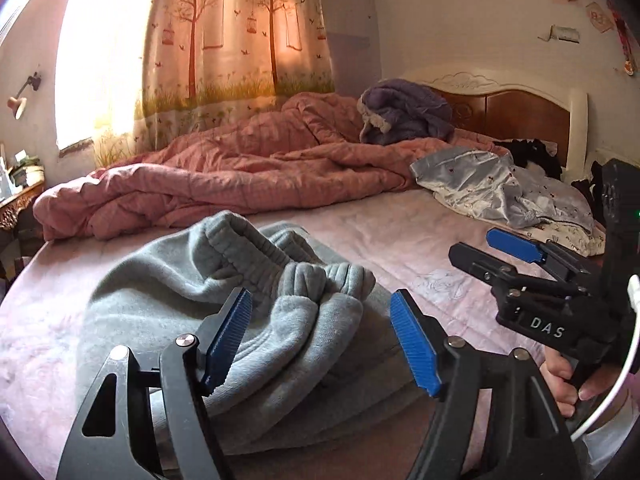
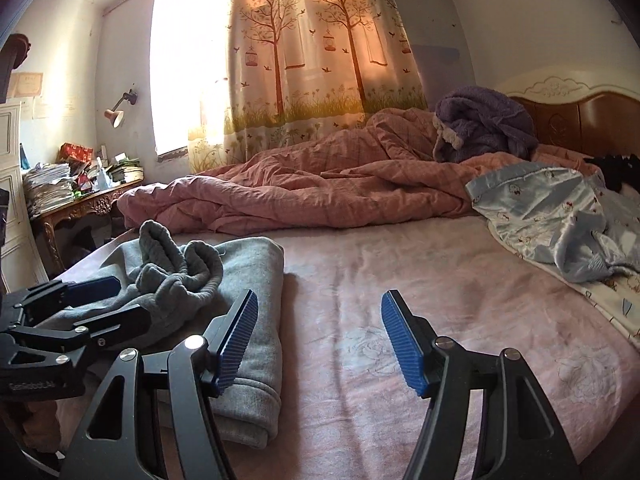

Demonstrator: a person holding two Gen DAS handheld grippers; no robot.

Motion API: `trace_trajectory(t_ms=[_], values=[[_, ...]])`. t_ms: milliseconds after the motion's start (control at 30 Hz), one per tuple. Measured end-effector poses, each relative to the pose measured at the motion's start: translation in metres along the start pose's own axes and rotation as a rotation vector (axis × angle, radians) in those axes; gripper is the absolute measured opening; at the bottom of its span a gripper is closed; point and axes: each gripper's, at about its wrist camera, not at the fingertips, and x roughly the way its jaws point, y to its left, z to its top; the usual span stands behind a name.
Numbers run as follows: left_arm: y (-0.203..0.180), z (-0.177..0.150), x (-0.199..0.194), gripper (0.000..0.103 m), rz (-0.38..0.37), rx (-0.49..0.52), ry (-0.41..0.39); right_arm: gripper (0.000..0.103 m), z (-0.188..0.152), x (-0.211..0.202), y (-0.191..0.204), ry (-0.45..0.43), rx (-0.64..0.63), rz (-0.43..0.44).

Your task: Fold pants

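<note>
Grey fleece pants lie folded in a thick bundle on the pink bed sheet, with the ribbed cuffs bunched on top. They also show at the left in the right wrist view. My left gripper is open and empty just above the bundle's near side. My right gripper is open and empty over bare sheet, right of the pants. It shows in the left wrist view at the right, held by a hand.
A rumpled pink quilt lies across the far side of the bed. A purple blanket and a light blue satin cloth lie near the wooden headboard. A cluttered side table stands at the left.
</note>
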Motion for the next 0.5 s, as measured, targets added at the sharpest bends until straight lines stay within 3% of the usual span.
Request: trace_trajectory(t_ms=[133, 200, 233, 367, 400, 500], values=[[0.016, 0.007, -0.035, 0.071, 0.107, -0.033, -0.099, 0.068, 0.008, -0.007, 0.015, -0.022, -0.039, 0.026], [0.034, 0.009, -0.046, 0.071, 0.199, -0.077, -0.122, 0.068, 0.014, -0.005, 0.022, -0.014, -0.043, 0.067], [0.043, 0.011, -0.048, 0.067, 0.251, -0.096, -0.121, 0.068, 0.019, -0.003, 0.027, -0.009, -0.04, 0.097], [0.089, 0.003, -0.044, 0.025, 0.321, -0.19, -0.061, 0.068, 0.036, 0.005, 0.042, 0.025, -0.006, 0.242], [0.1, -0.002, -0.041, 0.022, 0.331, -0.225, -0.041, 0.067, 0.041, 0.01, 0.046, 0.052, -0.001, 0.266], [0.119, -0.019, -0.031, 0.019, 0.353, -0.287, -0.002, 0.042, 0.051, 0.029, 0.057, 0.161, -0.002, 0.302]])
